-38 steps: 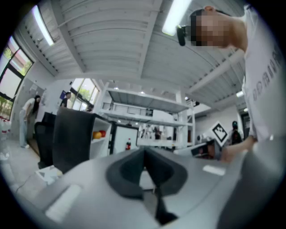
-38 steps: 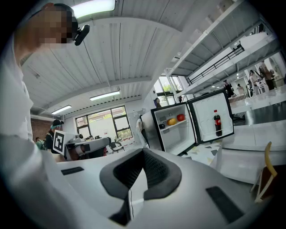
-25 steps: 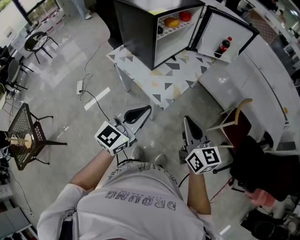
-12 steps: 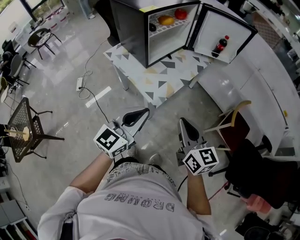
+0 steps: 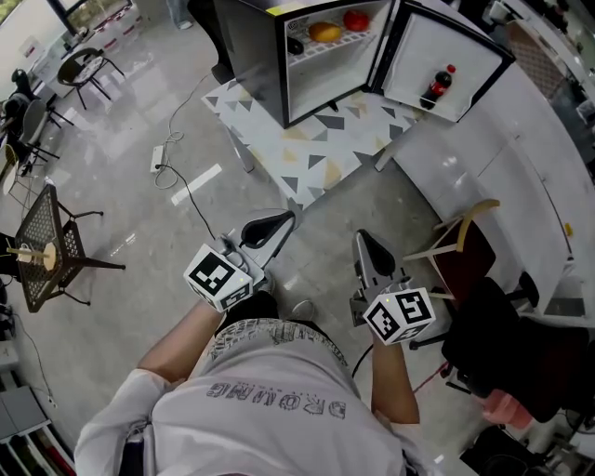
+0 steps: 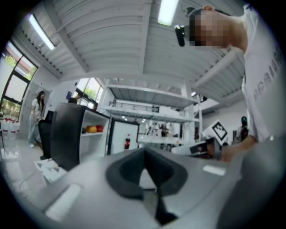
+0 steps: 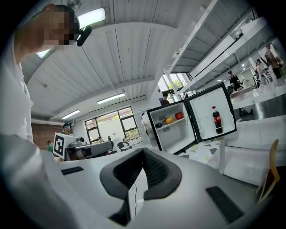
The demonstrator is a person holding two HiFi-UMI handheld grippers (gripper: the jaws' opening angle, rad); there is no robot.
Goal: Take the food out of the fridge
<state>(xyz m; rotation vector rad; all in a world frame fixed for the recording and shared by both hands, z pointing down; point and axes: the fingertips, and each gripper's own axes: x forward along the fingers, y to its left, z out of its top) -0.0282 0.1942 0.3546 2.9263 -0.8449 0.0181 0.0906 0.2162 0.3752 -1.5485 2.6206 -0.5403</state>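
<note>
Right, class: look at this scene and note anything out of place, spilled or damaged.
Nothing looks spilled or damaged. The fridge door stands wide open, and a power strip lies loose on the floor beside the table.

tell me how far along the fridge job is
Done: fridge door stands open. In hand: nothing; left gripper and right gripper are shut, empty, short of the table. Left: orange fruit, red fruit and dark item on the shelf, bottle in the door.

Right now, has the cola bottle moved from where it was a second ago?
No. The cola bottle still stands in the same spot on the shelf of the open door, to the right of the fridge. Only the camera's view has shifted.
</note>
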